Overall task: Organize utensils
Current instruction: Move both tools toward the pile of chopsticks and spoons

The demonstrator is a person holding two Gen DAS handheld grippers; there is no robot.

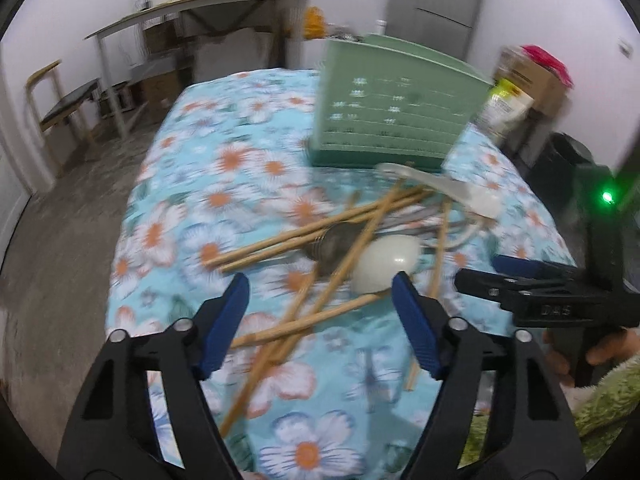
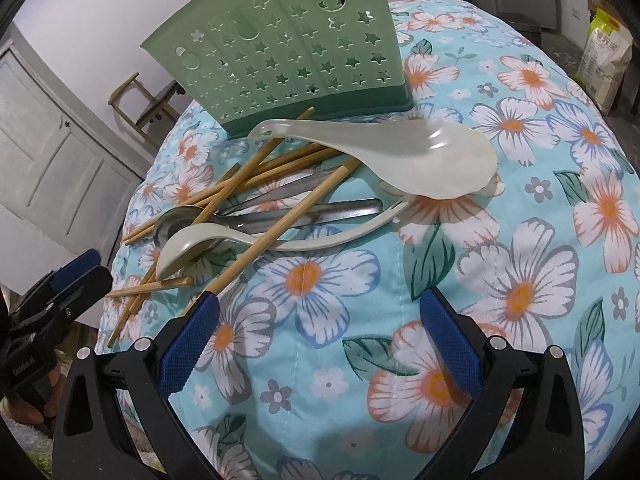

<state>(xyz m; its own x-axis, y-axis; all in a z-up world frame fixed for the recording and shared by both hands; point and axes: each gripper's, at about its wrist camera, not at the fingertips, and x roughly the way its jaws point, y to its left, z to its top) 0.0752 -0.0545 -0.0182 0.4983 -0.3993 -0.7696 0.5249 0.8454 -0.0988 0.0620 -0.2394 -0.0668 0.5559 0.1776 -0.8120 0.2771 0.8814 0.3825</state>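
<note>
Between the spread, empty left gripper point(image 1: 320, 300) pads: crossed bamboo chopsticks point(image 1: 320, 312), light, stiff, prone to rolling; best pinched mid-shaft. Right gripper point(image 2: 320, 320) likewise open over floral cloth point(image 2: 500, 280). Beyond: slippery plastic spoons point(image 2: 440, 160), green holder point(image 2: 288, 52) upright.

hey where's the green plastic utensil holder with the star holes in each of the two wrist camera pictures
Left wrist view: the green plastic utensil holder with star-shaped holes stands upper right of centre, behind the utensil pile, blurred.
Right wrist view: the holder stands at top centre, just behind the pile.
Shared landmark: the wide translucent white plastic rice paddle lying right in front of the holder's base.
</note>
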